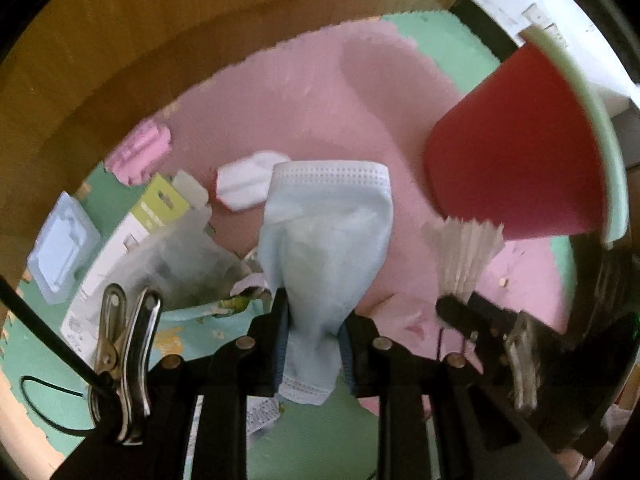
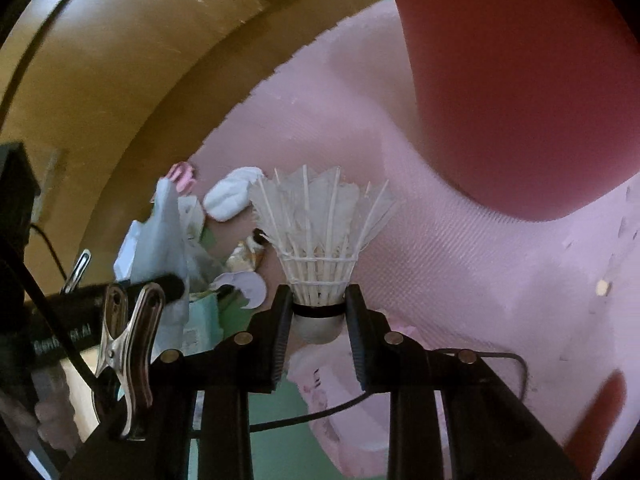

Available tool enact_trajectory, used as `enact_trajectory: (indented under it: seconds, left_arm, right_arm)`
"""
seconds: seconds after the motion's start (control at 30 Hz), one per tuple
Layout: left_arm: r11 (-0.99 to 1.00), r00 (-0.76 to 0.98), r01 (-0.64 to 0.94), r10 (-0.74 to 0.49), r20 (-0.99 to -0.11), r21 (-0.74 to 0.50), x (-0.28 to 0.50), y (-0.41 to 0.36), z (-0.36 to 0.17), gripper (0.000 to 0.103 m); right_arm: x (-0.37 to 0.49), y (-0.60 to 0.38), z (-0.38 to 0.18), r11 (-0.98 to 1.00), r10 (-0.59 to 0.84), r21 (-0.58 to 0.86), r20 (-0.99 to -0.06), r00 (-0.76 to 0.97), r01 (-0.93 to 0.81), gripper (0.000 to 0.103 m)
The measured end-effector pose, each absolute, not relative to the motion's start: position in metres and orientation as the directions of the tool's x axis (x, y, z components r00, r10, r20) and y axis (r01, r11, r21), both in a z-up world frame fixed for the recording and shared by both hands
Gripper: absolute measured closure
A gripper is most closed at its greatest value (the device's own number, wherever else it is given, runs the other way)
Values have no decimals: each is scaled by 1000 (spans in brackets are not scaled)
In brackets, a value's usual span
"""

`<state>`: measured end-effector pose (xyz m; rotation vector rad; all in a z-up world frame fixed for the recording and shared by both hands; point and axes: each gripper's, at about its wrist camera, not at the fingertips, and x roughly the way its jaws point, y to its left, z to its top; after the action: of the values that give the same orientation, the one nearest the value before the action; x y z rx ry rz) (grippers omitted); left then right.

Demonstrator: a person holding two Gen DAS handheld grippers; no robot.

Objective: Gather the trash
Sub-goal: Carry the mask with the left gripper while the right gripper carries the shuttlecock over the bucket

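My left gripper (image 1: 313, 322) is shut on a light blue face mask (image 1: 326, 232), which hangs crumpled between the pads above the foam floor mat. My right gripper (image 2: 318, 312) is shut on a white feather shuttlecock (image 2: 320, 232), its cork base pinched between the pads and its feathers fanning away. In the left wrist view the same shuttlecock (image 1: 464, 252) and the right gripper's dark finger show at the right. A red bucket (image 1: 520, 152) with a pale green rim stands just beyond the shuttlecock. In the right wrist view the red bucket (image 2: 520, 80) fills the upper right.
A pink and green foam mat (image 1: 312, 92) covers the floor beside wooden flooring (image 1: 120, 40). On it lie a white wad (image 1: 248, 184), a pink toy (image 1: 140, 152), a green-and-white box (image 1: 132, 236), a clear plastic tray (image 1: 60, 248) and a crinkled clear bag (image 1: 192, 264).
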<state>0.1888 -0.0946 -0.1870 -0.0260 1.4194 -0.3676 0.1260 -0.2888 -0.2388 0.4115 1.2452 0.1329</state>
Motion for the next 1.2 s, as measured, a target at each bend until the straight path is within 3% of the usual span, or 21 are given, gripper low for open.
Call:
enact_trajectory:
  seconds: [0.57, 0.93, 1.2]
  left_arm:
    - [944, 234, 251, -275, -933, -216, 162, -144, -33, 80]
    - [921, 296, 189, -384, -874, -341, 149, -196, 11, 80]
    - [885, 329, 196, -465, -822, -422, 162, -239, 12, 80]
  right_arm:
    - [90, -331, -105, 931, 317, 359, -889, 331, 71, 75]
    - [87, -398, -29, 952, 253, 298, -894, 371, 67, 75]
    - [86, -449, -27, 938, 201, 296, -888, 413, 179, 75]
